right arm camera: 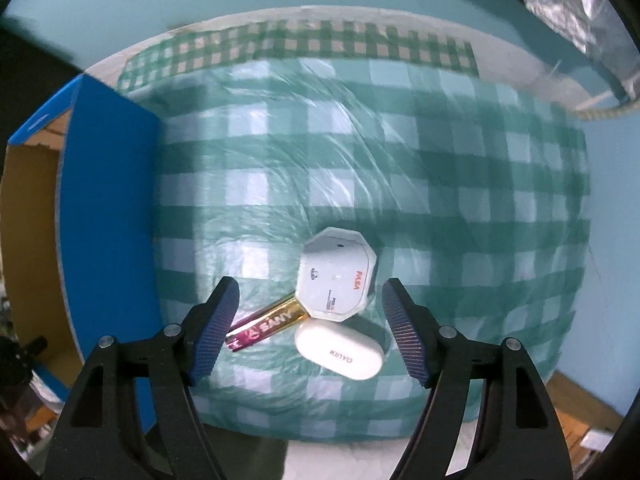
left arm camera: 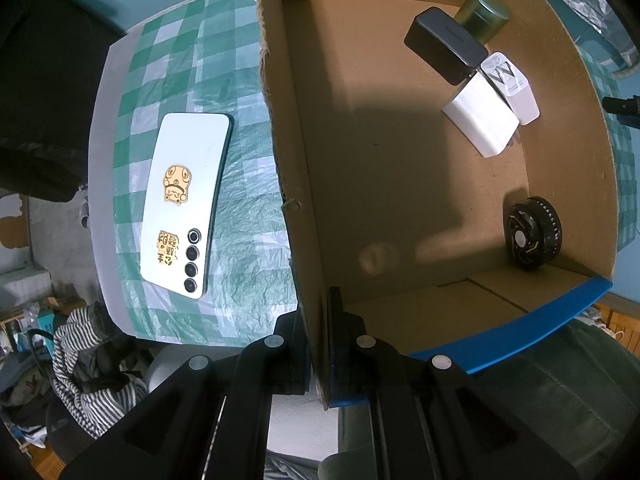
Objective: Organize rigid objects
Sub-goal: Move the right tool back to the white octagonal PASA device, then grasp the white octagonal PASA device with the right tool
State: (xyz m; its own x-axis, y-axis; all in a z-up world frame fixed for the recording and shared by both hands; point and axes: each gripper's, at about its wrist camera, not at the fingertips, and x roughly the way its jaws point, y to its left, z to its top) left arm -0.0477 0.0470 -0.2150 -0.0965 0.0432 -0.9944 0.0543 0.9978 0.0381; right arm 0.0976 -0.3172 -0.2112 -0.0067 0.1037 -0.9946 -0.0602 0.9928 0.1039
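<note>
Cardboard box (left arm camera: pixel 400 184), one: open-topped, brown inside, blue outside, standing on the checked cloth.

Contents of the box, five items:
- one dark rectangular case (left arm camera: pixel 446 45) with faint lettering too small to read, far end;
- one green-gold round tin (left arm camera: pixel 484 12), upright, touching the case on its far side;
- two white blocks: a plain one (left arm camera: pixel 482 120), and beside it, to the right, one printed with a large dark mark and small text that cannot be read (left arm camera: pixel 512 84);
- one black toothed wheel (left arm camera: pixel 532 232), leaning at the right wall, apart from the others.

White phone (left arm camera: pixel 184 204), one: face down on the cloth just left of the box, four camera lenses in a row at its near end, two gold stickers on the back, one a cartoon figure, one of characters not legible.

Items on the cloth right of the box, three, clustered and touching or overlapping:
- one white octagonal device (right arm camera: pixel 338 274), red "PASA" on top;
- one white rounded case (right arm camera: pixel 340 350), lettered "KINYO";
- one pink and gold battery (right arm camera: pixel 264 326), lettered "SANY", partly under the octagonal device.

Green-and-white checked cloth (right arm camera: pixel 400 160), one, under clear wrinkled film.

Left gripper (left arm camera: pixel 318 344): pinched tight on the near left wall of the box, one pad either side.

Right gripper (right arm camera: pixel 310 330): jaws spread wide, nothing held; the three clustered items lie below, between its blue ribbed pads (right arm camera: pixel 214 332).
</note>
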